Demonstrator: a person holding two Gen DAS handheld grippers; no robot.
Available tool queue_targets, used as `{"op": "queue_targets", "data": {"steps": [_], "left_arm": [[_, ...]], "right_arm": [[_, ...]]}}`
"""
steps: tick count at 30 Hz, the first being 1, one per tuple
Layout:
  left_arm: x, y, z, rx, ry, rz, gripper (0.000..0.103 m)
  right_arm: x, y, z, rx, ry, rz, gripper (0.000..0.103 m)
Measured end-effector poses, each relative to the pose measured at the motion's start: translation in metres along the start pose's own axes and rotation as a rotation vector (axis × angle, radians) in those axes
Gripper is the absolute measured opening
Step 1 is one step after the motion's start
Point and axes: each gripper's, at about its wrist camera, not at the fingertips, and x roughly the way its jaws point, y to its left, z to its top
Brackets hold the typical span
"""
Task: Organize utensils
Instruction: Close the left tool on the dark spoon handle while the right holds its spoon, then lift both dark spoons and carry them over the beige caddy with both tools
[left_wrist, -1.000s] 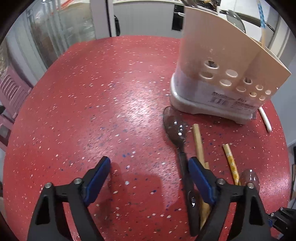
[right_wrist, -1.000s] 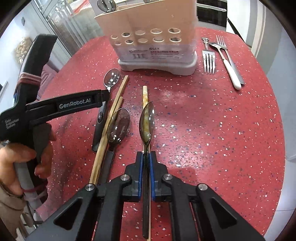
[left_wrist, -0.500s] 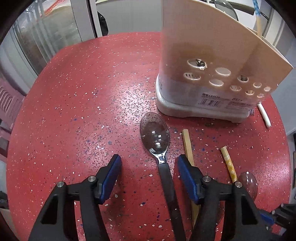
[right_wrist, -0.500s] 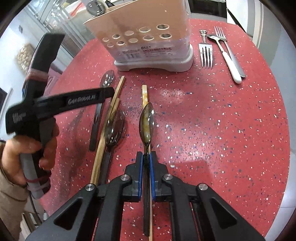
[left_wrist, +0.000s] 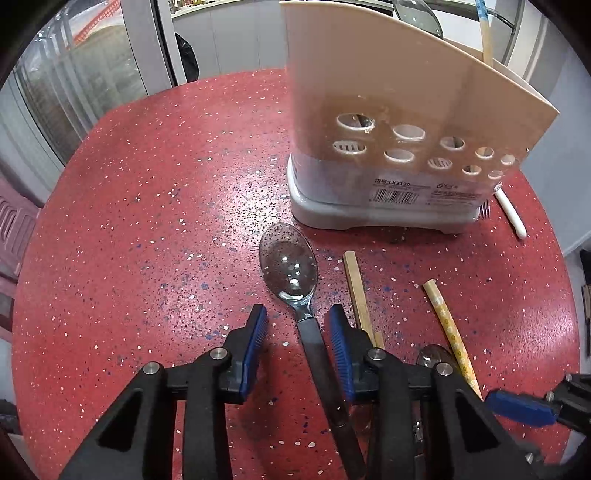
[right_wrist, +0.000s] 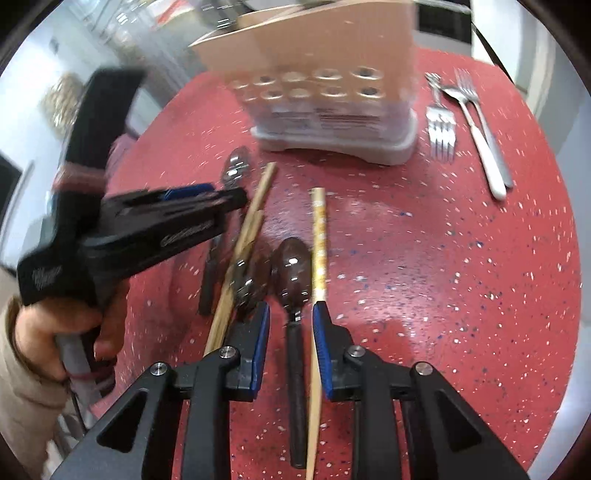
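Closing around the black handle of a clear-bowled plastic spoon (left_wrist: 291, 273), with the left gripper (left_wrist: 298, 328) half spread and its blue pads not yet touching that handle. Lying flat on the red speckled round table (left_wrist: 147, 206), bowl toward the far side and handle running near-to-far straight between the pads, just in front of the beige perforated utensil holder (left_wrist: 399, 122). Best squeezed across that long axis, by this nearer hand. Opening meanwhile on the right: the right gripper (right_wrist: 291, 325) loosely straddling a second dark-handled spoon (right_wrist: 293, 273), pads clear of it, with a pale patterned chopstick (right_wrist: 319, 236) just right of the bowl. Resting left of that, a pair of plain wooden chopsticks (right_wrist: 255, 206) and another spoon (right_wrist: 253, 284); far right, metal forks (right_wrist: 441, 129) beside the holder.
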Motion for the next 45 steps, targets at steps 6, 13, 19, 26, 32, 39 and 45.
{"op": "queue_targets", "data": {"steps": [6,13,19,26,32,39,45], "left_arm": [[-0.001,0.005,-0.002,0.008,-0.001,0.003,0.037],[-0.004,0.022,-0.007,-0.014,-0.013,-0.018,0.035],[-0.008,0.038,-0.017,-0.046,-0.035,-0.04,0.035],[-0.019,0.052,-0.031,-0.079,-0.063,-0.063,0.035],[-0.036,0.06,-0.046,-0.107,-0.092,-0.073,0.035],[-0.05,0.07,-0.06,-0.127,-0.116,-0.079,0.035],[-0.067,0.075,-0.069,-0.151,-0.159,-0.103,0.035]], "right_arm": [[0.017,0.018,0.007,-0.031,0.016,0.026,0.026],[0.038,0.036,0.016,-0.037,0.03,-0.025,0.028],[0.046,0.048,0.014,-0.053,0.012,-0.043,0.01],[0.04,0.03,0.012,-0.009,0.01,0.02,0.004],[0.043,0.038,0.019,-0.058,0.044,0.016,0.034],[0.067,0.081,0.028,-0.158,0.068,-0.097,0.016],[0.065,0.076,0.025,-0.098,0.052,-0.054,0.012]]}}
